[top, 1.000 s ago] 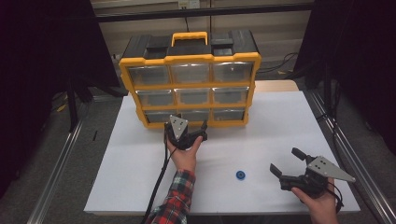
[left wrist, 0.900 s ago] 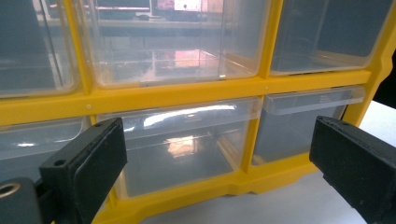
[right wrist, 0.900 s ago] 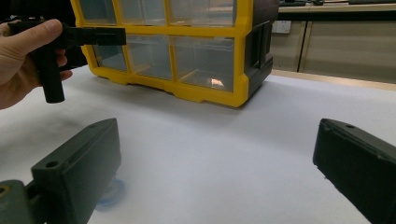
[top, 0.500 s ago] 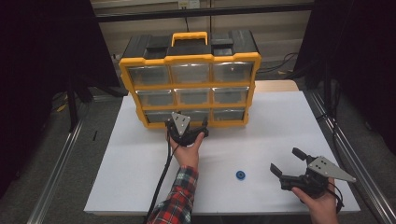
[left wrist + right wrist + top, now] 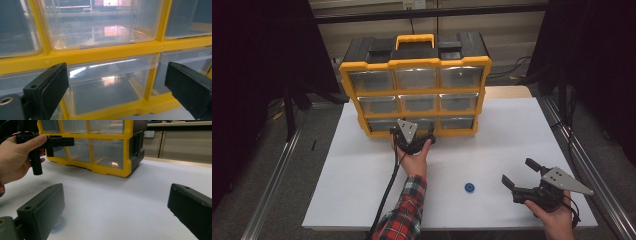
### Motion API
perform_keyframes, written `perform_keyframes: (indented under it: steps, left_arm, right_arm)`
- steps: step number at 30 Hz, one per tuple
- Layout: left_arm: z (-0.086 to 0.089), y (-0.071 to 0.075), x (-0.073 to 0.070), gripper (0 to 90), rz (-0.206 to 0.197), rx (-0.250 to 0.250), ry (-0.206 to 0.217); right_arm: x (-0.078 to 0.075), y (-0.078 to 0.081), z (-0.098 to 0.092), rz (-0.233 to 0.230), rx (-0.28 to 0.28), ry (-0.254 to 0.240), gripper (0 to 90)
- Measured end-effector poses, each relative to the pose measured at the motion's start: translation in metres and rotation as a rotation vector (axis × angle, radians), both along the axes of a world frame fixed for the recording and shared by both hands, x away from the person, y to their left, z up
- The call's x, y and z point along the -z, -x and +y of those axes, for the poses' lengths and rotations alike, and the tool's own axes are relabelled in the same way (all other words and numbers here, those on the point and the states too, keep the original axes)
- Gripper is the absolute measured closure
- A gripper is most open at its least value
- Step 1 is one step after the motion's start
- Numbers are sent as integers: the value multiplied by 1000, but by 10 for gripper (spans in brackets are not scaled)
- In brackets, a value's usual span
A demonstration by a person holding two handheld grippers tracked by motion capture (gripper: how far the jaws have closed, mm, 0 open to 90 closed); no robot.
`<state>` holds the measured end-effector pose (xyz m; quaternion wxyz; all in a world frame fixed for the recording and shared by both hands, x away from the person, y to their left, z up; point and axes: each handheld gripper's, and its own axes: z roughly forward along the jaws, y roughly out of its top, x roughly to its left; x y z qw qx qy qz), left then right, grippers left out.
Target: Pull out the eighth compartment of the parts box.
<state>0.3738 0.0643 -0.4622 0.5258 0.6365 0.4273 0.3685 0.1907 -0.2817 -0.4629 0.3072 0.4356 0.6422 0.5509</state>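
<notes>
I held the left tongs (image 5: 424, 134) apart at the bottom-middle drawer (image 5: 110, 82) to grip it, right tongs (image 5: 518, 174) idle, apart.

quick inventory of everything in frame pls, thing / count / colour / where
Drawer organiser: 1, yellow frame with black top and yellow handle, back centre of the table.
Clear drawers: 9, transparent, three rows of three in the organiser.
Small disc: 1, blue, on the table front, right of centre.
Table: 1, white top.
Left gripper: 1, black, open, at the bottom-middle drawer.
Right gripper: 1, black, open, front right, near the disc.
Hands: 2; left hand has a red plaid sleeve.
</notes>
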Motion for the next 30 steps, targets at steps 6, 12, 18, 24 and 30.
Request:
perform_keyframes:
  steps: [6, 12, 18, 24, 30]
  left_arm:
    - [1, -3, 2, 59, -5, -10, -18]
    - [1, -3, 2, 68, -35, -13, -76]
    - [0, -2, 1, 86, -65, -12, -141]
    - [-1, -1, 2, 104, -118, 0, -253]
    - [-1, 0, 1, 154, -163, -2, -380]
  right_arm:
    - [0, 0, 0, 1, -6, 7, 5]
    - [1, -1, 0, 2, -8, 5, 6]
    - [1, -1, 0, 7, -6, 6, 7]
    - [1, -1, 0, 5, -6, 10, 10]
    - [1, 0, 0, 5, -8, 11, 12]
